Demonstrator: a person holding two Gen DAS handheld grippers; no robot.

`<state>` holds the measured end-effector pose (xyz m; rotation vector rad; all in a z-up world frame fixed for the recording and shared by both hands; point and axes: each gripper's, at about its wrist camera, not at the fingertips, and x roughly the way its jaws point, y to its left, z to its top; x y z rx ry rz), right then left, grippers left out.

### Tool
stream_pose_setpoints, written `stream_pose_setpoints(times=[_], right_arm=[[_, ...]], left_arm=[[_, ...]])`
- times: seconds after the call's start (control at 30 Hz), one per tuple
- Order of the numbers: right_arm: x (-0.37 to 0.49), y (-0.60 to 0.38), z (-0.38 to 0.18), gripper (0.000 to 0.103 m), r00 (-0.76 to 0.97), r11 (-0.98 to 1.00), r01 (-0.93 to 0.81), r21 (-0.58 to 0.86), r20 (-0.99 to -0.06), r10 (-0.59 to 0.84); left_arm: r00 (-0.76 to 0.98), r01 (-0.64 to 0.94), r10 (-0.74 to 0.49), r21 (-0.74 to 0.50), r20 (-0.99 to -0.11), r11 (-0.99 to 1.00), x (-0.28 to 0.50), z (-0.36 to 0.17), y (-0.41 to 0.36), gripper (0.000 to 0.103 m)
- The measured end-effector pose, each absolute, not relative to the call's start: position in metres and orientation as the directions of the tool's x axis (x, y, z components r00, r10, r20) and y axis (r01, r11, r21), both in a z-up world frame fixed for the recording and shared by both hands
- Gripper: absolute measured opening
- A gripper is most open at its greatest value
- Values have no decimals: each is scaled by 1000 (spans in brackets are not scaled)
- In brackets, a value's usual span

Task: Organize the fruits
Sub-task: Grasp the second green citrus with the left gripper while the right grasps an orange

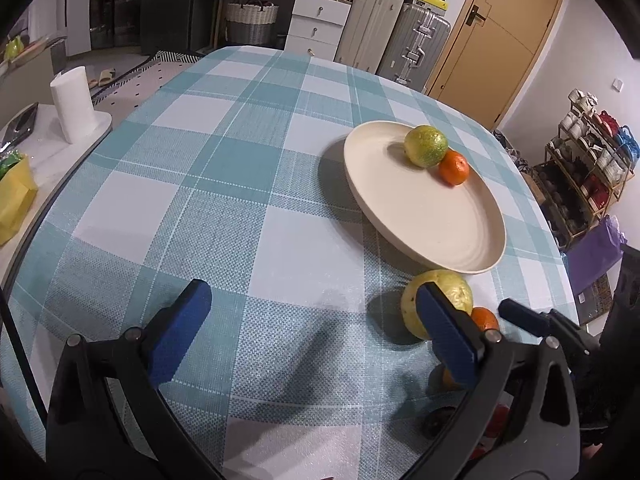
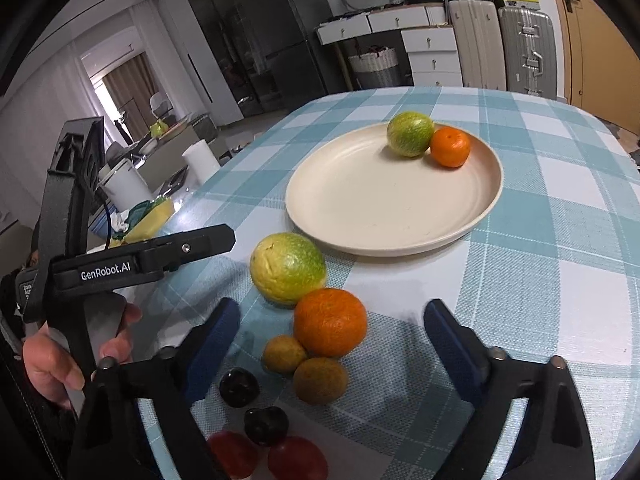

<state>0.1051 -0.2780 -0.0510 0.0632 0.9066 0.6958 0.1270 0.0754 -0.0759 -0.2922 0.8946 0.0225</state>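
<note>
A cream plate (image 2: 360, 208) (image 1: 440, 232) on the checked tablecloth holds a green-yellow citrus (image 2: 410, 134) (image 1: 425, 146) and a small orange (image 2: 450, 147) (image 1: 454, 167). In front of the plate lie a larger yellow-green citrus (image 2: 287, 267) (image 1: 456, 292), an orange (image 2: 330, 322) (image 1: 485, 318), two small brownish fruits (image 2: 320, 380), two dark cherries (image 2: 239, 387) and red fruits (image 2: 298, 458). My right gripper (image 2: 332, 336) is open, low over this group, with the orange between its fingers. My left gripper (image 1: 312, 324) is open and empty over bare cloth, left of the loose fruits; it also shows in the right wrist view (image 2: 144, 260).
A paper towel roll (image 1: 72, 104) and a yellow bag (image 1: 14, 196) sit on a side counter left of the table. Suitcases (image 1: 396, 36), drawers and a door stand behind the table. A shelf of cups (image 1: 588, 152) stands at the right.
</note>
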Motion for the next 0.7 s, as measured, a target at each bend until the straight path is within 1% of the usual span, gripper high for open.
stream_pose_setpoints(times=[0.03, 0.07, 0.1, 0.13, 0.17, 0.23, 0.3, 0.37, 0.7], right_arm=[[106, -277, -52, 79, 407, 781, -526, 337, -707, 579], [107, -276, -54, 77, 398, 779, -524, 344, -709, 582], [107, -276, -55, 72, 387, 772, -527, 355, -709, 590], [107, -275, -56, 63, 379, 768, -530, 360, -710, 594], [108, -273, -57, 59, 368, 766, -533, 360, -717, 592], [109, -271, -59, 47, 361, 772, -529, 353, -730, 581], [111, -274, -61, 41, 350, 769, -519, 373, -728, 589], [112, -276, -61, 41, 340, 758, -516, 400, -717, 609], [107, -289, -56, 41, 370, 757, -507, 412, -689, 623]], left_arm=[[627, -138, -109, -248, -771, 959, 128, -77, 76, 102], [628, -137, -114, -253, -770, 958, 127, -77, 76, 102], [628, -135, -119, -258, -769, 957, 128, -77, 77, 102], [627, -134, -121, -259, -770, 957, 128, -78, 77, 102], [626, -132, -123, -261, -770, 956, 127, -78, 76, 102], [627, -129, -129, -266, -768, 955, 128, -78, 76, 102], [629, -125, -133, -268, -766, 955, 128, -77, 76, 102], [630, -122, -136, -270, -765, 955, 128, -77, 75, 102], [626, -141, -136, -283, -768, 949, 129, -77, 75, 102]])
